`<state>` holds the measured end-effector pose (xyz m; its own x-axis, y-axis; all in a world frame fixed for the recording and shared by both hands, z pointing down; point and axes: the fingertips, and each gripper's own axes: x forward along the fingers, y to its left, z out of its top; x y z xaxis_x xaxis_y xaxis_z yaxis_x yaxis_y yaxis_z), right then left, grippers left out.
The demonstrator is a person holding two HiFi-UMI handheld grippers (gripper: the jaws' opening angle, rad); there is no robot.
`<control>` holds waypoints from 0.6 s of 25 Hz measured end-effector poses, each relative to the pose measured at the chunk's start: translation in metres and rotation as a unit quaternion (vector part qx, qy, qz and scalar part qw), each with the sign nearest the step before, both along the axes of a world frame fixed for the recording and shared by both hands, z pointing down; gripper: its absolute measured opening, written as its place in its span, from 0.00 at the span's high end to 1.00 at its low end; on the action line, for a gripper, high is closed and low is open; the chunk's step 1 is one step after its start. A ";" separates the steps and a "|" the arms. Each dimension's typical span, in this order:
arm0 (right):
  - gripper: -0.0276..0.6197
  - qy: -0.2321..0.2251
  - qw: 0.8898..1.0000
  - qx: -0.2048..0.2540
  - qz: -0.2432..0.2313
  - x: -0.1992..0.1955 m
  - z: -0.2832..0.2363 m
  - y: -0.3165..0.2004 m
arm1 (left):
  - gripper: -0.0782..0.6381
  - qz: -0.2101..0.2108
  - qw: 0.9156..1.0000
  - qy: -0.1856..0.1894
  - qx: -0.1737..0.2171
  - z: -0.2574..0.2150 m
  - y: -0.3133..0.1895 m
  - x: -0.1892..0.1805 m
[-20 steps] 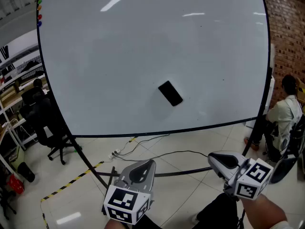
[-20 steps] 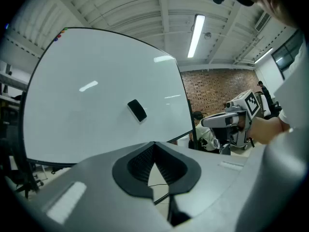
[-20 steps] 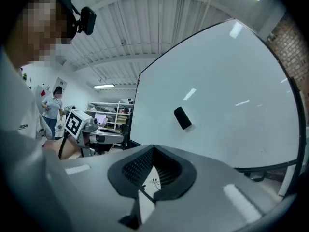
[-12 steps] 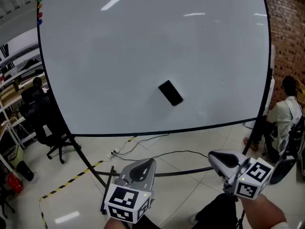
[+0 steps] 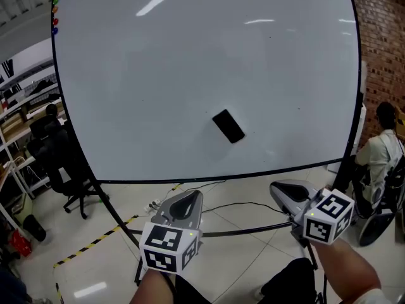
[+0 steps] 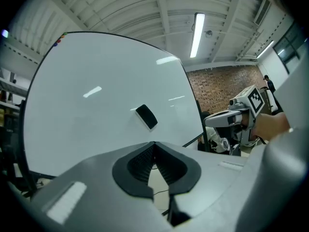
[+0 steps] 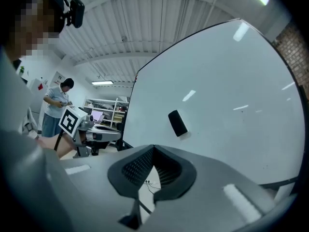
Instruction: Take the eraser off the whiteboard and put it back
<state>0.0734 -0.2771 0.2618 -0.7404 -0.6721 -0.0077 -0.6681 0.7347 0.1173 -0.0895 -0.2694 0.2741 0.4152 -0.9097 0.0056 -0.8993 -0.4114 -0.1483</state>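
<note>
Eraser (image 5: 228, 126), black, tilted, near bottom edge of whiteboard (image 5: 158, 75): probably light and stiff-backed, best pinched across long sides; left gripper (image 5: 189, 199) and right gripper (image 5: 283, 191) both closed, empty.

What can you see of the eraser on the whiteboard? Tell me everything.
The eraser is a small black oblong block with rounded corners and a matte look; its material cannot be told. It sits flat against the whiteboard, below the board's middle and slightly right of centre in the head view. It is tilted, with its upper end leaning left. Only the board touches it.
</note>
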 end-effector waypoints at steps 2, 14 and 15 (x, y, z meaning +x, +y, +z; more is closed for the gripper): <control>0.95 0.007 1.000 0.001 0.004 -0.004 -0.004 -0.014 | 0.87 -0.003 1.000 -0.001 0.001 -0.004 -0.008 -0.002; 0.95 0.029 0.999 -0.020 0.030 -0.015 0.007 -0.064 | 0.87 -0.017 1.000 -0.005 -0.012 -0.004 -0.049 -0.014; 0.95 0.032 0.999 -0.018 0.031 -0.015 0.007 -0.064 | 0.87 -0.016 1.000 -0.005 -0.012 -0.005 -0.049 -0.013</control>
